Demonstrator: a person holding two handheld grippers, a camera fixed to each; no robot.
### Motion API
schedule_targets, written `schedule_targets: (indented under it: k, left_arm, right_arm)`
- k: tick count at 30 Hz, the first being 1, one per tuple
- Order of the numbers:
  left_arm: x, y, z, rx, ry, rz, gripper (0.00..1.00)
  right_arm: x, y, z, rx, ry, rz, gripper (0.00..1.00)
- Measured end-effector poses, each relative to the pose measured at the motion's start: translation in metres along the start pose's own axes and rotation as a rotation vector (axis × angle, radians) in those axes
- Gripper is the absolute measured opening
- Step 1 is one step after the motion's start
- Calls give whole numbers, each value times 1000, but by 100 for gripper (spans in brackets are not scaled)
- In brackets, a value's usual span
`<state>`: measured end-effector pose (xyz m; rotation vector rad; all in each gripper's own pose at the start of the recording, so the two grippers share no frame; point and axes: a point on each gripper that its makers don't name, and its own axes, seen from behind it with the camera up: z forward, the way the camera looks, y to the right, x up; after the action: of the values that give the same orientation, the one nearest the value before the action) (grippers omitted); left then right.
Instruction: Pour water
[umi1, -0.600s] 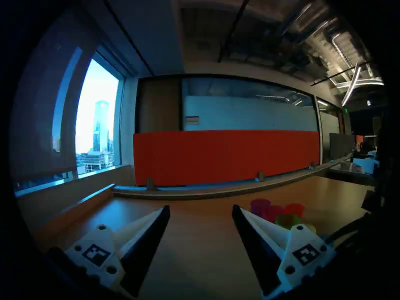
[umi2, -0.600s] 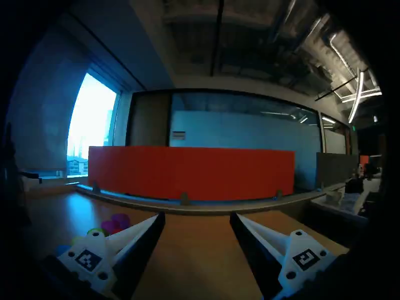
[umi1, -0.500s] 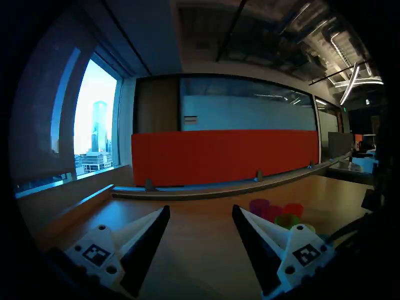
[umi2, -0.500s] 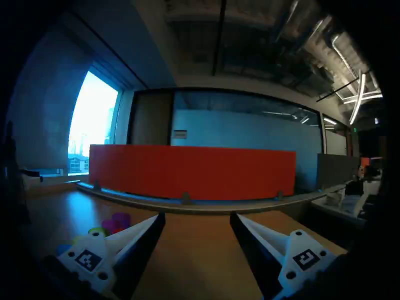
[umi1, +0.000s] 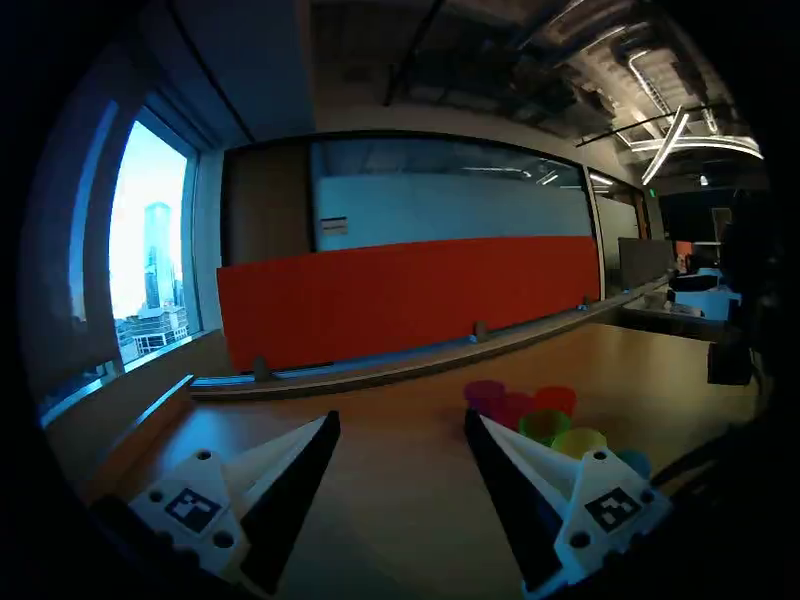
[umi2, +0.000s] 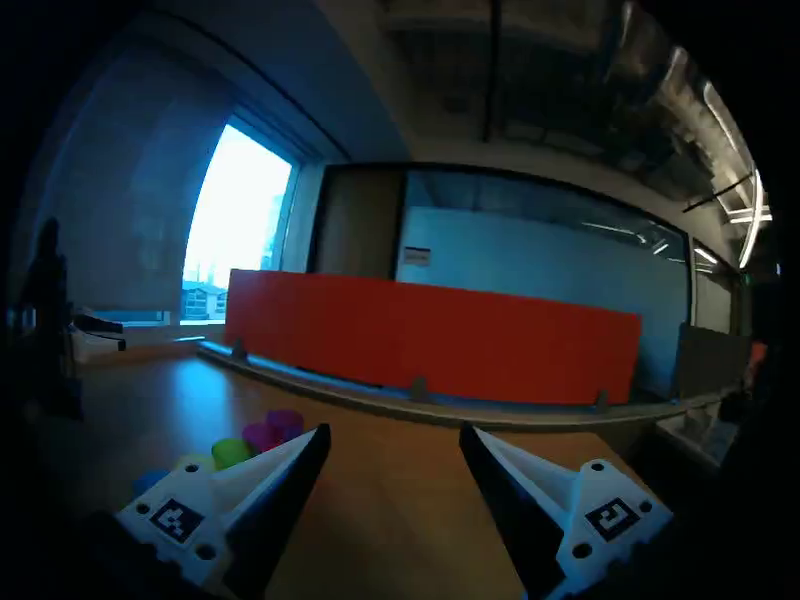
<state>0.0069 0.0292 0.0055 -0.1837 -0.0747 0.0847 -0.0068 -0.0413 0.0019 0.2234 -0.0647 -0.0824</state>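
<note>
A cluster of small coloured cups (umi1: 535, 415) stands on the wooden table (umi1: 400, 480), just beyond my left gripper's right finger. The left gripper (umi1: 400, 425) hovers low over the table, open, nothing between its fingers. In the right gripper view the same cups (umi2: 245, 445) sit at the lower left, partly hidden behind the left finger. My right gripper (umi2: 392, 440) is open as well and holds nothing.
An orange partition (umi1: 410, 295) runs along the table's far edge, with a glass wall behind it. A bright window (umi1: 145, 260) is at the left. Dark shapes stand at the table's right end (umi1: 730, 355) and, in the right gripper view, at the far left (umi2: 45, 330).
Both views have swung: the left gripper view now shows the cups nearer and more to the left, the right gripper view shows the window and cups more to the right. Both grippers stay open.
</note>
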Motion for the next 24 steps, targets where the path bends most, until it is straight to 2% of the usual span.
schedule_targets:
  k: [8,12,20,24]
  left_arm:
    - [-5,23,6,-137,-43,7,92]
    - [-8,30,8,-184,-65,13,92]
    - [-17,45,9,-275,-105,18,92]
    - [-22,50,9,-304,-123,39,92]
  right_arm:
    - [0,-28,4,174,-53,0,100]
    - [1,-39,2,251,-69,-3,100]
    - [-9,-55,-2,356,-139,-88,100]
    - [-16,-64,-4,403,-159,-129,100]
